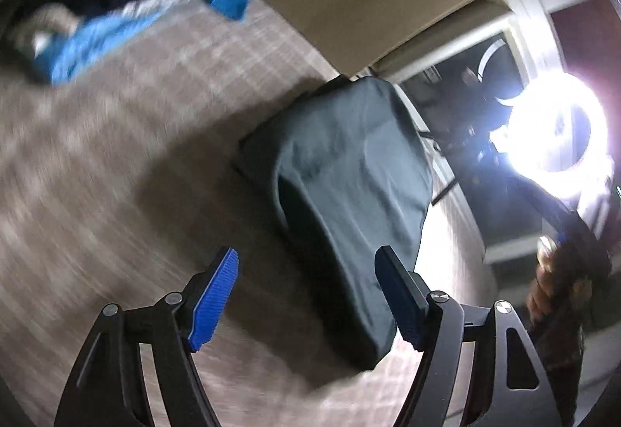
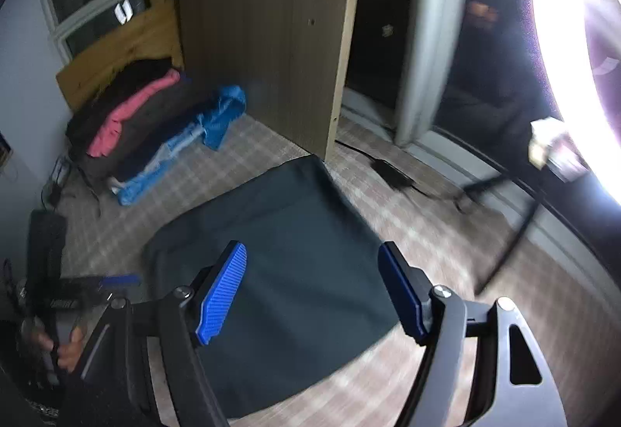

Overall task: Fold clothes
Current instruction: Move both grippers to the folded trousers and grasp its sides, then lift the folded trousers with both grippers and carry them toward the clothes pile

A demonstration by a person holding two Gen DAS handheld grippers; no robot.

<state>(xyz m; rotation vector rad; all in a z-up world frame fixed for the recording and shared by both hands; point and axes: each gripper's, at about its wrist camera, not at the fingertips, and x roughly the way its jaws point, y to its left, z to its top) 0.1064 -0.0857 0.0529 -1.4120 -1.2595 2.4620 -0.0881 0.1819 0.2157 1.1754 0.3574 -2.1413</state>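
Much of the left wrist view is smeared by motion blur, and a glaring ring light (image 1: pixel 559 124) washes out its right side, so the dark doorway beside it is hard to read. At the far left corner of the bed (image 1: pixel 116 163), covered in a beige checked sheet, a heap of clothes (image 1: pixel 128 12) is cut off by the lens rim; only dark fabric and a blue garment can be made out there. The right wrist view shows that heap (image 2: pixel 132 128) more clearly as a stack of dark, pink and blue pieces against a wooden headboard (image 2: pixel 116 50), with a tall wooden cabinet (image 2: pixel 271 31) standing at the bed's far edge. The folded dark garment (image 1: pixel 341 194) lies flat on the sheet near the bed's far edge, by the cabinet's corner; in the left wrist view its long axis runs from the far edge toward the camera, leaning a little to the right. The left gripper (image 1: pixel 306 295) hovers above its near end with the blue-padded fingers spread wide and nothing between them. The right gripper (image 2: pixel 314 291) hangs over the same garment (image 2: pixel 279 272), fingers equally wide and empty. At the lower left of the right wrist view, a hand (image 2: pixel 66 345) grips the other gripper's handle, partly hidden by the frame.
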